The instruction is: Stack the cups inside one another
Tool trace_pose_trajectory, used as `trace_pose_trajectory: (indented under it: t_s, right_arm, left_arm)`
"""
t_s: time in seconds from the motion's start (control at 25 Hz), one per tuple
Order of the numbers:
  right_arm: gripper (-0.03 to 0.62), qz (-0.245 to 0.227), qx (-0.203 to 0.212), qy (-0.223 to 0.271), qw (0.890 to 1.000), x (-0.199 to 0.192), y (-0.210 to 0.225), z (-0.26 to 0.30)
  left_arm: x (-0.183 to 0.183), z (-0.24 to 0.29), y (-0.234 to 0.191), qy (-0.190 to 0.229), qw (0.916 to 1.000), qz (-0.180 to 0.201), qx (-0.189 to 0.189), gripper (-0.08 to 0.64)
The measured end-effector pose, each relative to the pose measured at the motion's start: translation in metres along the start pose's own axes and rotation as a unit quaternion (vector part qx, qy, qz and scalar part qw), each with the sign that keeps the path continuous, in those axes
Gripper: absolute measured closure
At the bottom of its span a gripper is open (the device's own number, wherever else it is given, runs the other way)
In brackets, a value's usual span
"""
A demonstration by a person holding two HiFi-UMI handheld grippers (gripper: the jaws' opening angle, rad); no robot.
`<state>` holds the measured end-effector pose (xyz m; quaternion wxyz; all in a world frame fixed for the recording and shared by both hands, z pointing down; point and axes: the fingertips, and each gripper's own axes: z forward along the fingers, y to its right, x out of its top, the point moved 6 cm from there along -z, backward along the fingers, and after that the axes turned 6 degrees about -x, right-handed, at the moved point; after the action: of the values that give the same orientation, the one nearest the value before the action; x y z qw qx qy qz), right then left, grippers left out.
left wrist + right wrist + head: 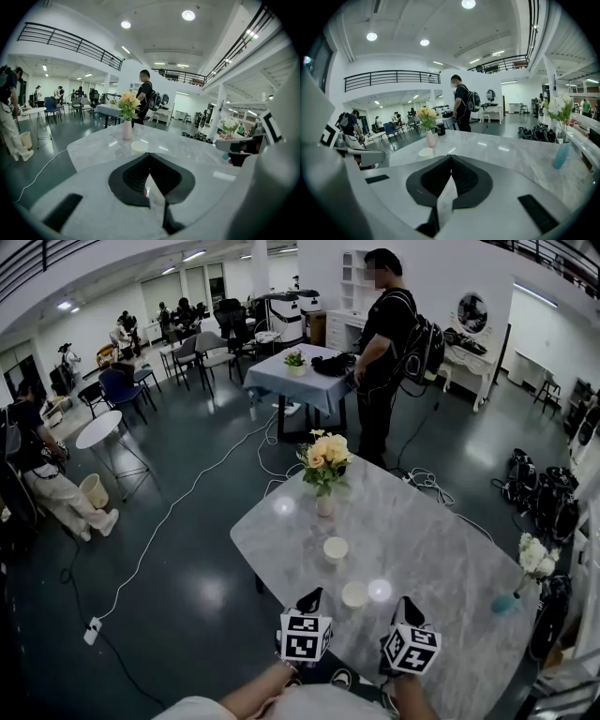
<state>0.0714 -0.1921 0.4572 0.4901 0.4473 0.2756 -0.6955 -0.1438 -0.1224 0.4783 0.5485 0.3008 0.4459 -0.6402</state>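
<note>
We find the left gripper [309, 600] and right gripper [410, 609] pressed together, empty. Far cup [335, 549] and near cup [354, 594] stand apart on the bench [441, 549]. Risk: an approach with jaws unopened could topple the near cup

Left gripper [313, 596] and right gripper [409, 603], jaws together.

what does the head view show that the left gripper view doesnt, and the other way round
Head view only: the nearer cup, and the power strip on the floor. Left gripper view only: the round ceiling lights high overhead, and the left claw's ribbed pads meeting with nothing between. Both: the farther cup, the vase of yellow flowers, the marble table, the standing person and the right claw.
</note>
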Motion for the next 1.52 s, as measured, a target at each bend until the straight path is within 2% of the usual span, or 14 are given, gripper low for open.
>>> trace_pose_trajectory:
  t_s: [0.52, 1.0, 1.2, 1.52]
  right_arm:
    - [0.584, 0.007, -0.006, -0.020, 1.000, -0.010, 0.001, 0.007]
    - [0.584, 0.013, -0.033, -0.054, 0.998, -0.028, 0.014, 0.006]
    - [0.584, 0.012, -0.045, -0.067, 0.997, -0.037, 0.023, 0.007]
    - [0.584, 0.011, -0.063, -0.086, 0.994, -0.045, 0.036, 0.007]
  left_arm:
    - [-0.003, 0.007, -0.008, 0.002, 1.0000, 0.000, -0.008, 0.565]
    - [-0.017, 0.029, -0.027, -0.026, 0.9992, -0.015, -0.026, 0.560]
    - [-0.020, 0.043, -0.033, -0.034, 0.9984, -0.015, -0.042, 0.494]
    - [-0.023, 0.066, -0.043, -0.039, 0.9977, -0.014, -0.053, 0.435]
